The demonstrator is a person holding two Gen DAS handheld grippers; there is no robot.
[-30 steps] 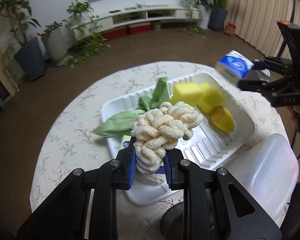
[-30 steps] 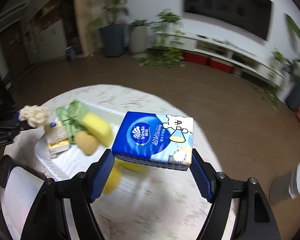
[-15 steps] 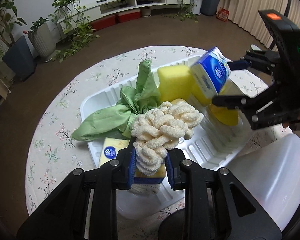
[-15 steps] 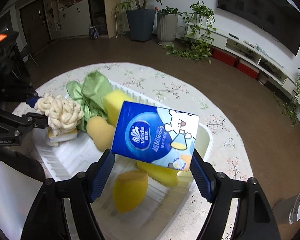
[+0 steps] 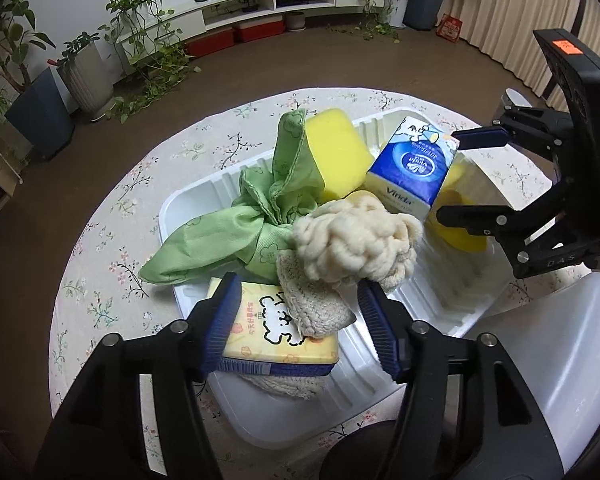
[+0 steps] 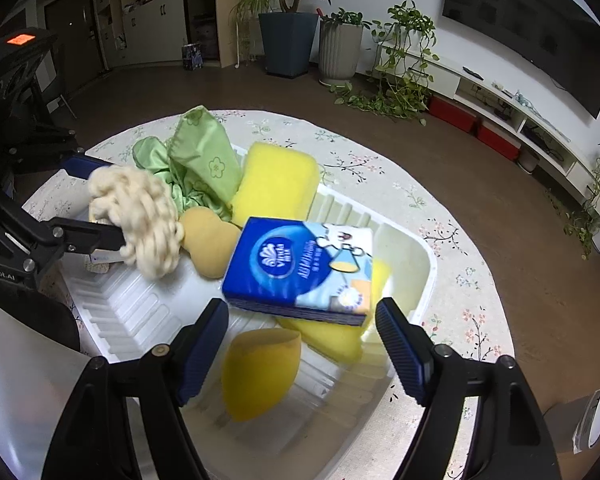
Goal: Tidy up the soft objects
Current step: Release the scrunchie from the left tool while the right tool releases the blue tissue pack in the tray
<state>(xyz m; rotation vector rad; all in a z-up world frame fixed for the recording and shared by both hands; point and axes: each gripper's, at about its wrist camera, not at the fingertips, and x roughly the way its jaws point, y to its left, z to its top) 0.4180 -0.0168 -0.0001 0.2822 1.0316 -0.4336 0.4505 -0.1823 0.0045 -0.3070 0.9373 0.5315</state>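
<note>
Two grippers gape, empty | left gripper [image 5: 296,320]: yarn ball [image 5: 356,246] at 12, in tray [image 5: 180,200] | right gripper [image 6: 300,340]: tissue pack [image 6: 300,266] at 12, long axis 9–3, atop sponges | each arm nearest its own item

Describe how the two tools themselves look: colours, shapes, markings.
Both tools are alike: the left tool and right tool have black angular linkage arms with silver bolts, ending in ribbed blue pads. Seen from opposite, each carries a black box with an orange-lit panel. The right body is lettered "DAS"; a green light shows beside it.
</note>
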